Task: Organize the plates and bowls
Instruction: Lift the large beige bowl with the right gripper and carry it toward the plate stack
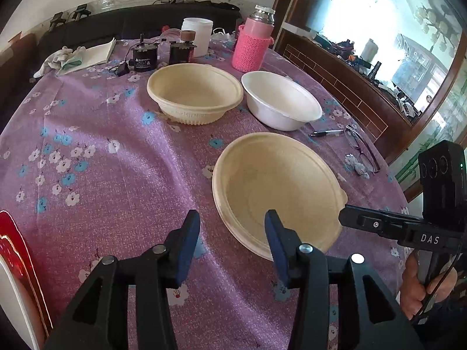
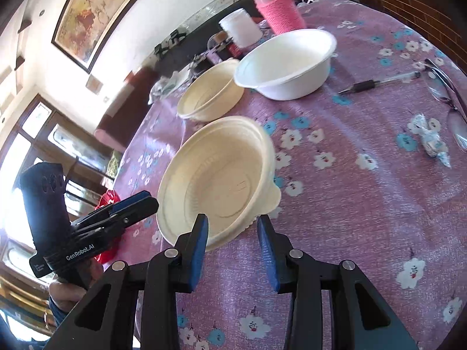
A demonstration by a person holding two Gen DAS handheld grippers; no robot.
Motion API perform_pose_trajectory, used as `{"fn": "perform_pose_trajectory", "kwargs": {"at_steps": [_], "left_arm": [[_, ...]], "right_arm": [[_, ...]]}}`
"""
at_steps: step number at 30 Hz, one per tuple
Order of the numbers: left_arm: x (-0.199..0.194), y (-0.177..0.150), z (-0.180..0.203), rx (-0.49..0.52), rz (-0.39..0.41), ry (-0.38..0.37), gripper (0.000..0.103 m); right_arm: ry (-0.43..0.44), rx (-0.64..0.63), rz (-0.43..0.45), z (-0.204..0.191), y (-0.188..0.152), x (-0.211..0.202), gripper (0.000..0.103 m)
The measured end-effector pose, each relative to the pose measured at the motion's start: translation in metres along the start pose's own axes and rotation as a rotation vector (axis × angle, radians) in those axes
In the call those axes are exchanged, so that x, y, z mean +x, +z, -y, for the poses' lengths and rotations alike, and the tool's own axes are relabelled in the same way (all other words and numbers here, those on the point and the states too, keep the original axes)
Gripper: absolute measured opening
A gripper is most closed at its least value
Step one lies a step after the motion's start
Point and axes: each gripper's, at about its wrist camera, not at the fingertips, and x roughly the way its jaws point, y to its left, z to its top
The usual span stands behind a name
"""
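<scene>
1. Currently my left gripper (image 1: pixel 232 227) hangs above the purple flowered tablecloth (image 1: pixel 116 175), jaws parted with only cloth between the blue pads; nothing is held.
2. Nearest cream bowl (image 1: pixel 277 189) sits just ahead and to the right of that claw. The right fingertip (image 1: pixel 273 233) overlaps its near rim in the view; I cannot tell whether it touches.
3. Second cream bowl (image 1: pixel 195 93) stands well ahead of the left claw, upright. White bowl (image 1: pixel 281 100) is just beside it on the right, a small gap between the two rims.
4. My right gripper (image 2: pixel 232 230) is also parted and empty. In its own view the near rim of the nearest cream bowl (image 2: pixel 216 180) lies just ahead, between the two pad tips, and that bowl looks tilted.
5. Seen from the left wrist, the right gripper comes in from the right edge, its fingertip close beside the bowl's rim tab; contact unclear.
6. Beyond the white bowl: pink-sleeved flask (image 1: pixel 255 40) and white jar (image 1: pixel 198 33). Right of the claw: pen (image 1: pixel 327 133) and glasses (image 1: pixel 362 148).
</scene>
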Motion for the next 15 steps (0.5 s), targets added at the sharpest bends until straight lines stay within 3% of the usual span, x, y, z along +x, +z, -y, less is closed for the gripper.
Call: {"fn": "perform_pose_trajectory", "kwargs": {"at_steps": [7, 9, 10, 11, 15], "left_arm": [[0.021, 0.015, 0.000, 0.016, 0.002, 0.054, 0.045], [0.030, 0.017, 0.001, 0.030, 0.008, 0.100, 0.035], [0.034, 0.017, 0.001, 0.036, 0.005, 0.114, 0.019], [0.037, 0.016, 0.003, 0.040, -0.006, 0.096, 0.013], [0.033, 0.009, 0.011, 0.069, 0.022, 0.127, 0.014]], "right_arm": [[-0.026, 0.024, 0.004, 0.003, 0.001, 0.005, 0.037], [-0.034, 0.020, 0.005, 0.006, 0.000, 0.005, 0.036], [-0.053, 0.015, 0.009, 0.004, 0.001, 0.007, 0.032], [-0.065, 0.010, 0.013, 0.003, 0.001, 0.007, 0.029], [-0.119, -0.032, 0.039, -0.005, 0.004, 0.007, 0.025]]}}
